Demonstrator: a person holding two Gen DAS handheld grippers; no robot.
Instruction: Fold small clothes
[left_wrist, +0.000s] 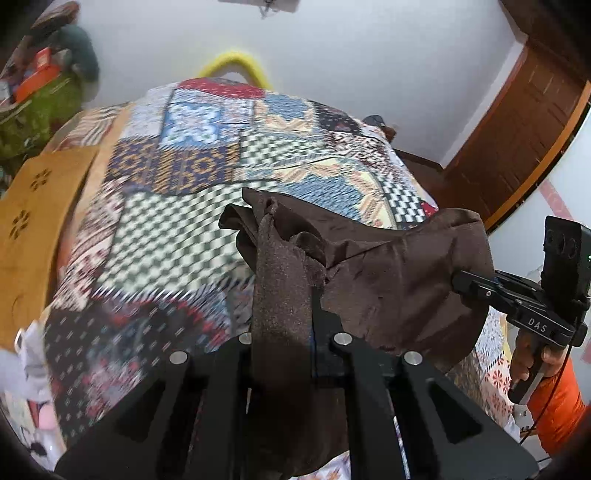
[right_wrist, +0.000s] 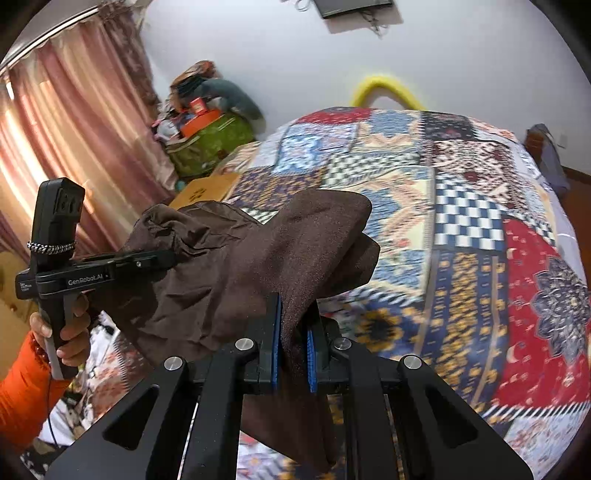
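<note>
The left gripper (left_wrist: 291, 295), at the bottom centre of its own view, is clamped on a fold of the brown garment (left_wrist: 399, 266), which drapes over and hides both fingers. The right gripper (right_wrist: 295, 332), bottom centre of the right wrist view, pinches another part of the same cloth between its blue pads (right_wrist: 275, 347). The garment hangs bunched between the two tools, lifted clear of the patchwork bedspread (left_wrist: 177, 229); its upper edge is crumpled and its lower folds droop toward the camera.

In the left wrist view the right hand (left_wrist: 532, 362) grips its handle at the right edge, with an orange sleeve (left_wrist: 561, 410) below. Beyond the cloth, the bedspread lies broad and flat through the middle of both views. A wooden bed frame (left_wrist: 33, 236) borders it at left, a wooden door (left_wrist: 524, 122) stands upper right, and pink curtains (right_wrist: 66, 122) fill the upper left of the right wrist view.
</note>
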